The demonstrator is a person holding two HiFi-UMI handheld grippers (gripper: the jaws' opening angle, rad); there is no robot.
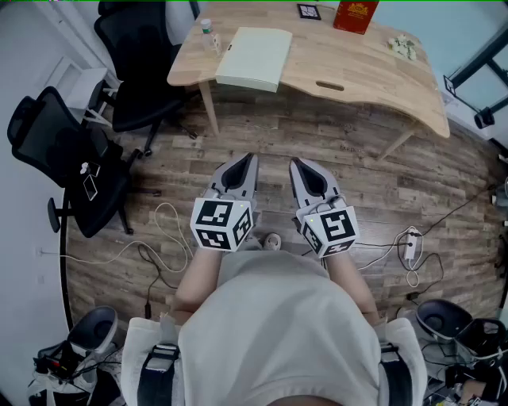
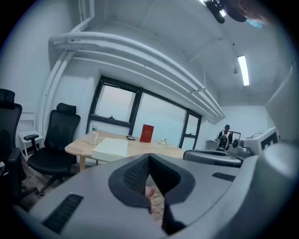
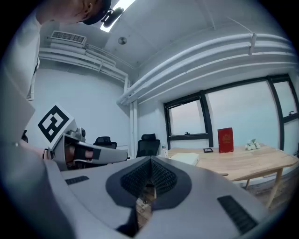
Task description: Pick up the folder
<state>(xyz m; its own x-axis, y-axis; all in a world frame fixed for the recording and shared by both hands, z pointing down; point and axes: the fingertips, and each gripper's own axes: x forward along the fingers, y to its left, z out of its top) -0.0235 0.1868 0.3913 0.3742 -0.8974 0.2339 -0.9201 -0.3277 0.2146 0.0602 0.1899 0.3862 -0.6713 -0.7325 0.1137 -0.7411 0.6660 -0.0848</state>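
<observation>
Zero contact yet with the folder [image 1: 254, 57]: lying closed and flat toward the left end of the desk [image 1: 357, 75], with its near edge reaching the desk's front rim, just beside a small bottle [image 1: 209, 32] and well apart from a red box [image 1: 355, 14] at the back. Standing well off across the wooden floor [image 1: 333, 151], holding the left tool [image 1: 251, 158] and the right tool [image 1: 294, 162] side by side, both pointing roughly level toward the desk. Carrying both tools pinched fully together, gripping nothing. By the look of it, only beginning the approach, with the pickup itself not started. Next, probably needing to close in on the desk, spread one tool's jaws and slide them over the folder's near edge, likely the easiest purchase on so broad and thin a thing.
</observation>
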